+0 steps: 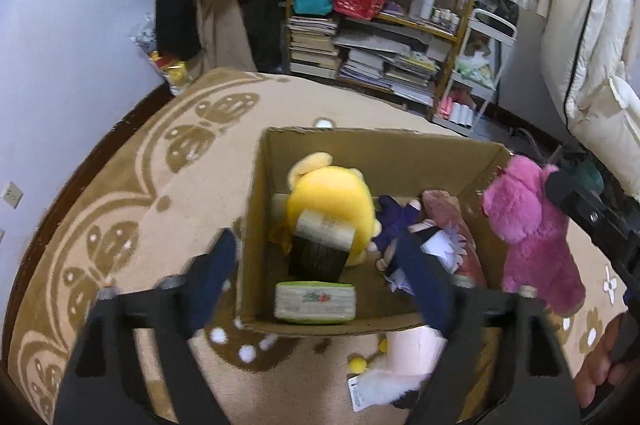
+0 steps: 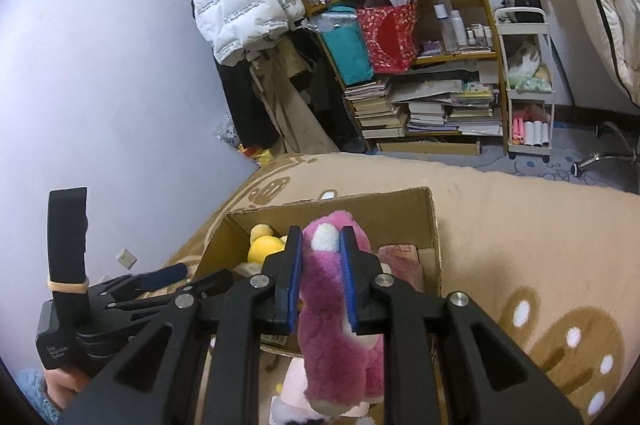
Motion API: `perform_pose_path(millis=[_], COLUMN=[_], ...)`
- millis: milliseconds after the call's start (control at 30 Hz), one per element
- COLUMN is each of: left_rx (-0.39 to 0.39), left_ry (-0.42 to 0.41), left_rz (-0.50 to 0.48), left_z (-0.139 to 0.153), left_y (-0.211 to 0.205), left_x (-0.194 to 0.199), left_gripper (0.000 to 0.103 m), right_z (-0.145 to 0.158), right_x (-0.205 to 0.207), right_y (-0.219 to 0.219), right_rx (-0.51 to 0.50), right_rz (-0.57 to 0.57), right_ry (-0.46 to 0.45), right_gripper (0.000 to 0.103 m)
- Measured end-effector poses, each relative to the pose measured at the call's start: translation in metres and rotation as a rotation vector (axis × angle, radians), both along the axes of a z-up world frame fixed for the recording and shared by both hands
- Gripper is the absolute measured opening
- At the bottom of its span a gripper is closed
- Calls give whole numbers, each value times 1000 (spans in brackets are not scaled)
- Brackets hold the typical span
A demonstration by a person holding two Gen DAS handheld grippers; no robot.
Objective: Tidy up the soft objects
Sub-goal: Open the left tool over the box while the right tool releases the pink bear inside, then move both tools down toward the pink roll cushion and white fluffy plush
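A cardboard box (image 1: 256,225) stands open on the rug; it also shows in the right wrist view (image 2: 434,225). Inside lie a yellow plush (image 1: 324,189), a purple doll (image 1: 394,221), a pink item (image 1: 444,209) and a green-edged tissue pack (image 1: 316,301). My right gripper (image 2: 320,257) is shut on a pink plush bear (image 2: 332,325) and holds it above the box's right rim, where the left wrist view shows the bear (image 1: 532,225) hanging. My left gripper (image 1: 320,257) is open and empty over the box's near side. A pale pink plush (image 1: 404,357) lies on the rug before the box.
A beige patterned rug (image 1: 140,185) covers the floor. A bookshelf (image 1: 384,25) with books, bags and bottles stands behind, with hanging coats (image 2: 240,9) to its left and a white cart (image 2: 528,85) to its right. A white duvet (image 1: 592,65) is far right.
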State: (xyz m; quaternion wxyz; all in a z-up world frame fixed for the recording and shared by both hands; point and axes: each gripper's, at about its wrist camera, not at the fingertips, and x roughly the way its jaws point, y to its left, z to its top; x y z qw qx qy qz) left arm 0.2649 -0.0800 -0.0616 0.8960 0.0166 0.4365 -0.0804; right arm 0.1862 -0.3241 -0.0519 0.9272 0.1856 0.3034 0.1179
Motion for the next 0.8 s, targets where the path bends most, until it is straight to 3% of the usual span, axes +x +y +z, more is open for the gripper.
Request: perform_pose_path(millis=[167,367,433,533,800], left_rx=[22,16,14,21,30], left_ry=[9,-47,-57,-66,-68], left_rz=[16,16,12,11,5], left_z=[8,23,27,30,24], left_y=[6,14,15,16,21], left_x=[1,-8,-12,-19,-39], left_gripper=[93,102,102,102,102], right_z=[2,7,8,8,4], right_x=[-2,-8,-9,-14,-34], right_y=[-5,-7,-6,-4,0], right_rx=[27,29,16,19,25], right_rz=[-9,-24,-21,-13,-13], right_ry=[7,9,23,35,95], right_gripper=[29,43,61,76,103])
